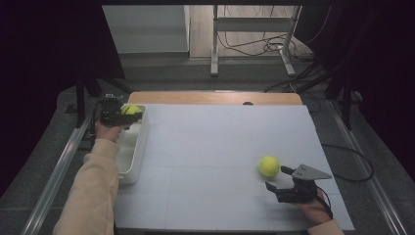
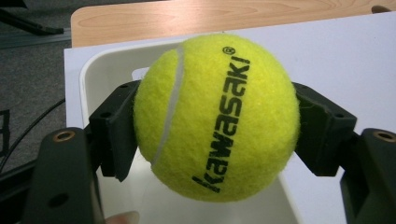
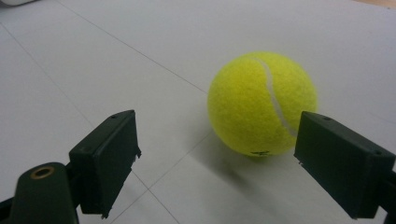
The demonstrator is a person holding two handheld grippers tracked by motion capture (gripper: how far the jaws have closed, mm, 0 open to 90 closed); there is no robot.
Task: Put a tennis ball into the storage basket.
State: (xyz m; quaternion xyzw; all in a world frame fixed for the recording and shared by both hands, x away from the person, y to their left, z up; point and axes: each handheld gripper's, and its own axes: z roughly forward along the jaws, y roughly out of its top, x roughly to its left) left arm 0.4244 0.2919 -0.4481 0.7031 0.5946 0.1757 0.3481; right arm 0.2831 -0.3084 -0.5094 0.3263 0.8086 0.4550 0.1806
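My left gripper (image 2: 215, 126) clamps a ball (image 2: 217, 116) over the bin (image 2: 93, 79). My right gripper (image 3: 219, 163) gapes; the second ball (image 3: 261, 102) sits at one o'clock, just past the fingers (image 3: 109, 158).

sleeves (image 1: 93, 191): cream | hand-held gripper (image 1: 279, 178): black jaws, grey plate
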